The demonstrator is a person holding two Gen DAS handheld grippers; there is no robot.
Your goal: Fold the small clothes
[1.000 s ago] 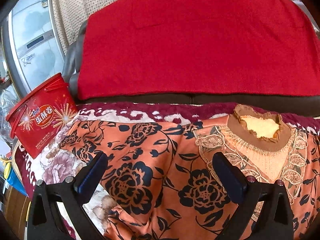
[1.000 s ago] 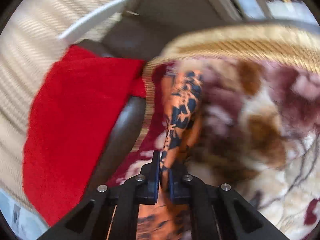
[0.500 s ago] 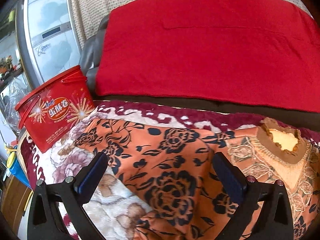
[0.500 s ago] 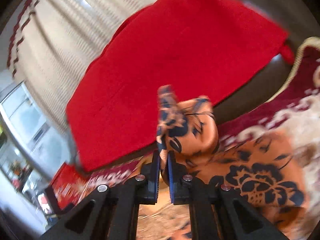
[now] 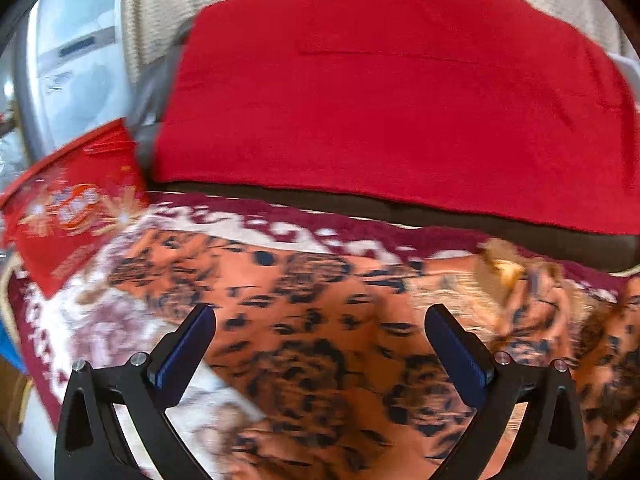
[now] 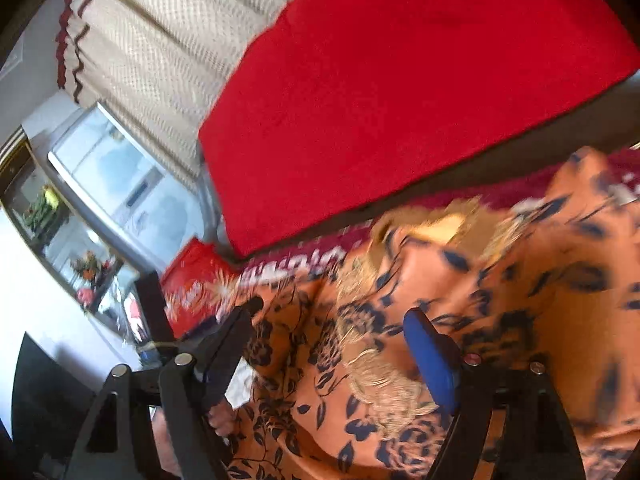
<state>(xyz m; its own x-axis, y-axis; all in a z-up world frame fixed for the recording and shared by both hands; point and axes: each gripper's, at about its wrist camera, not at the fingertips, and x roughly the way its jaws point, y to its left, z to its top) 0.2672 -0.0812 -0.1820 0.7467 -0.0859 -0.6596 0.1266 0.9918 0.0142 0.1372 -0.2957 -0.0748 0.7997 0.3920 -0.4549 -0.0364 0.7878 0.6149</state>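
Note:
An orange top with dark blue flowers [image 5: 320, 320] lies spread on a plush maroon and cream blanket [image 5: 256, 224]. Its tan collar [image 5: 500, 268] sits at the far right of the left wrist view. My left gripper [image 5: 320, 320] hovers open just above the cloth with nothing between its fingers. In the right wrist view the same orange top [image 6: 460, 280] lies below my right gripper [image 6: 332, 320], with a sleeve part folded over near the collar [image 6: 436, 224]. The right jaws are opening and hold nothing; the cloth lies beneath them.
A red cloth [image 5: 380, 92] covers the dark sofa back behind the blanket. A red snack tub [image 5: 68, 208] stands at the blanket's left end, also seen as a red tub [image 6: 192, 276] in the right wrist view. A glass-doored cabinet [image 5: 76, 68] stands further left.
My right gripper swung across with a sleeve pinched in it, then let it go and now stands open over the top. The left gripper drifted slightly and stayed open.

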